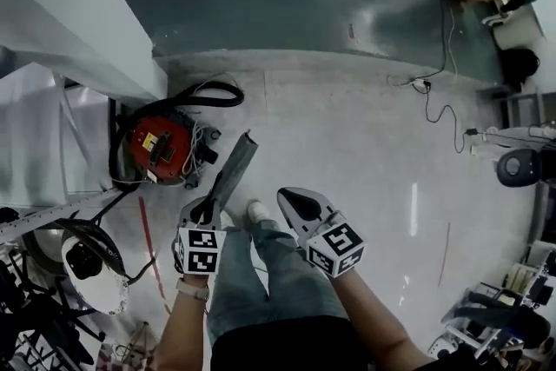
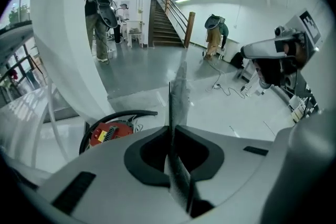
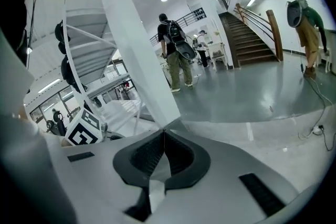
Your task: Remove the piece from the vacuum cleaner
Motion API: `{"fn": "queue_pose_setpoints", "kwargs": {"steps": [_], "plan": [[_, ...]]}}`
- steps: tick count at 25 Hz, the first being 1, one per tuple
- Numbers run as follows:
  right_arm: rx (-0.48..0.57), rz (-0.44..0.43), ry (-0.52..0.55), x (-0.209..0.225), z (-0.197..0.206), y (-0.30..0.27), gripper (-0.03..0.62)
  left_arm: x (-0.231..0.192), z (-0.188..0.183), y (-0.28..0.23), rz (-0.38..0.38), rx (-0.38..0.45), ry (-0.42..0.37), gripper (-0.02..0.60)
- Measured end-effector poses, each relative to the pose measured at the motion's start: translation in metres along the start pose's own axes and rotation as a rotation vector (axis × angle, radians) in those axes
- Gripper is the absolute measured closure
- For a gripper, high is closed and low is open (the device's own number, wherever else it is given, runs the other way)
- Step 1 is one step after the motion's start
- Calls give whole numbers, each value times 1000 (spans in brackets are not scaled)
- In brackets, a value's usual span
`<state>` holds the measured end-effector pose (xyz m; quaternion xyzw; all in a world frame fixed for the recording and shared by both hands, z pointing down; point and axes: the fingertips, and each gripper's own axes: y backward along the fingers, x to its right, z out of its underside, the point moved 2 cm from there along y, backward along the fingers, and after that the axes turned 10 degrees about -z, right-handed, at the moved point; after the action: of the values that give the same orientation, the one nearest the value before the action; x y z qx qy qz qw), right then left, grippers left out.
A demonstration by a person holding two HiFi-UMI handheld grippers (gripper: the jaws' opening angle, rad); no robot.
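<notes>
The red vacuum cleaner [image 1: 162,149] stands on the floor at the left with its black hose [image 1: 208,96] curled behind it; the left gripper view also shows the vacuum cleaner [image 2: 109,132]. My left gripper [image 1: 208,209] is shut on a flat grey piece [image 1: 235,169] that juts up and forward from the jaws, apart from the vacuum. In the left gripper view the grey piece [image 2: 178,96] stands on edge between the pads of the left gripper [image 2: 172,129]. My right gripper [image 1: 297,201] hangs beside it, shut, with nothing held, as the right gripper [image 3: 164,135] view confirms.
A white slanted column [image 1: 78,13] and a white appliance with black parts [image 1: 87,274] crowd the left side. Cables [image 1: 439,104] trail across the floor at the right. A person with a backpack [image 2: 101,8] and another person bending [image 2: 215,34] are farther off near stairs [image 2: 163,29].
</notes>
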<state>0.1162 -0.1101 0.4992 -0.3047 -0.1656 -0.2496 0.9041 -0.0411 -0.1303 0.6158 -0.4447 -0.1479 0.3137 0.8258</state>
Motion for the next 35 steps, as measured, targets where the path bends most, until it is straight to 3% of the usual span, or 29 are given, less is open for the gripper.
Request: {"fn": "queue_pose_setpoints", "kwargs": {"steps": [9,17,25,35], "plan": [[76,-69,113,-66,-95,21,565,-47,-86,119,-91,181,51,541],[139,-127,228,-119,-162,37,565,-79,-128,205,-172,306,80,541],[178,-187,321,-163,-198,35,565,-110,-154,272,-242,433,90,540],[205,-242,385,-197,-230,19,563,-130,-161,305,-277,494,133,540]]}}
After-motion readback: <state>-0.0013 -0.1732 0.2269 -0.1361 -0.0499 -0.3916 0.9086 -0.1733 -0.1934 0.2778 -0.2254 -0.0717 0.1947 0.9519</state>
